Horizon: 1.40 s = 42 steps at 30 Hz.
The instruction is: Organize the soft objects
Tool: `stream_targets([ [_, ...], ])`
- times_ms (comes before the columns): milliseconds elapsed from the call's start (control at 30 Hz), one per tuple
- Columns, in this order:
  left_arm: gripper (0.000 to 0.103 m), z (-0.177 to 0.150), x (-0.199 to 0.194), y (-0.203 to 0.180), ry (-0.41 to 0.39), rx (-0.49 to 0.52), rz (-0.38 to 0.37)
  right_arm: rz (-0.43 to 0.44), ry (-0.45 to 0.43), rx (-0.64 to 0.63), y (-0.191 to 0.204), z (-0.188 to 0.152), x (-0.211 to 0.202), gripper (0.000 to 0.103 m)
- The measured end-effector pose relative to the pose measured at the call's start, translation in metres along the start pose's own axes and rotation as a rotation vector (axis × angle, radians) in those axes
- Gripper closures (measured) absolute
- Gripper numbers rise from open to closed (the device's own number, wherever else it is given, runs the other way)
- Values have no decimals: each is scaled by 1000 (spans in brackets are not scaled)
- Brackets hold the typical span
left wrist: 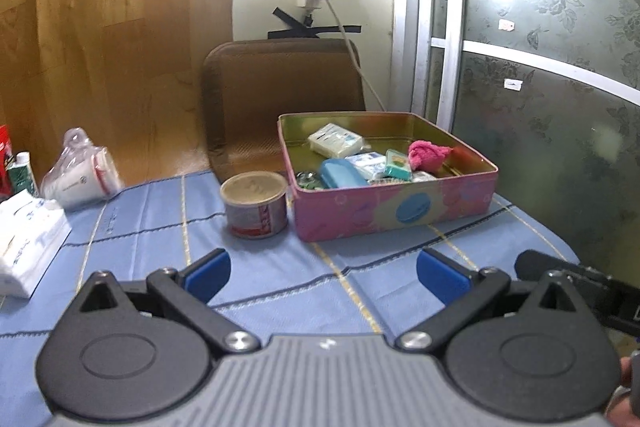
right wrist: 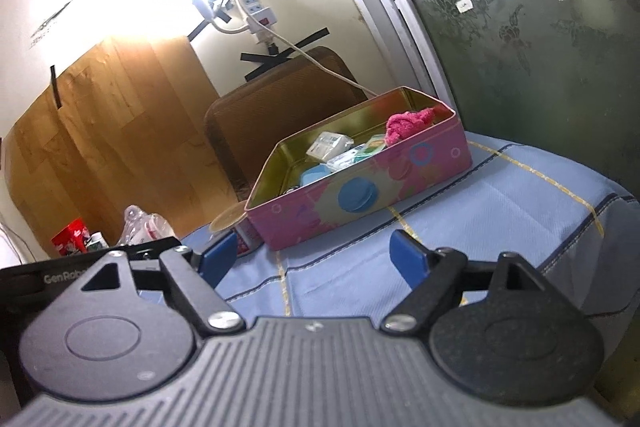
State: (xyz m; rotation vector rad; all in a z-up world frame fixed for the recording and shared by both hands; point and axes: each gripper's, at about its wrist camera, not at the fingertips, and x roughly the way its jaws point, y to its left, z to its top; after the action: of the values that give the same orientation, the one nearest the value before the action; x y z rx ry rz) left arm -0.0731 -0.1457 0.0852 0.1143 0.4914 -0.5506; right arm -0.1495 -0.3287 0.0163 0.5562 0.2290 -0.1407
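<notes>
Both the left gripper [left wrist: 322,273] and right gripper [right wrist: 312,261] gape empty short of the pink rectangular tin box [left wrist: 394,211], which already holds a pink fluffy cloth [left wrist: 428,155] and packets, so little seems left.

tin box [left wrist: 394,211]: glossy metal, gold inside, pink printed outside | tablecloth [left wrist: 140,211]: matt blue woven cloth | pink rag [left wrist: 428,154]: fuzzy cloth | wall panel [left wrist: 100,47]: smooth wood-look sheet | bag [left wrist: 80,171]: crinkled clear plastic | can [left wrist: 256,205]: paper label
</notes>
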Motion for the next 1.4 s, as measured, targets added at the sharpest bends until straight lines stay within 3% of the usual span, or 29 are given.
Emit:
stream_targets([
  [300, 0, -14, -15, 6, -32, -6, 64, 12, -20, 6, 4, -3, -10, 17],
  [533, 0, -14, -19, 9, -43, 36, 155, 18, -64, 10, 6, 0, -14, 17],
  [767, 0, -13, -8, 14, -16, 65, 207, -10, -97, -3, 8, -1, -9, 16],
  [1167, 0, -12, 14, 30, 39, 11, 220, -31, -62, -20, 4, -4, 11, 16],
  [1400, 0, -13, 19, 23, 44, 69, 257, -37, -51, -19, 3, -4, 17, 16],
])
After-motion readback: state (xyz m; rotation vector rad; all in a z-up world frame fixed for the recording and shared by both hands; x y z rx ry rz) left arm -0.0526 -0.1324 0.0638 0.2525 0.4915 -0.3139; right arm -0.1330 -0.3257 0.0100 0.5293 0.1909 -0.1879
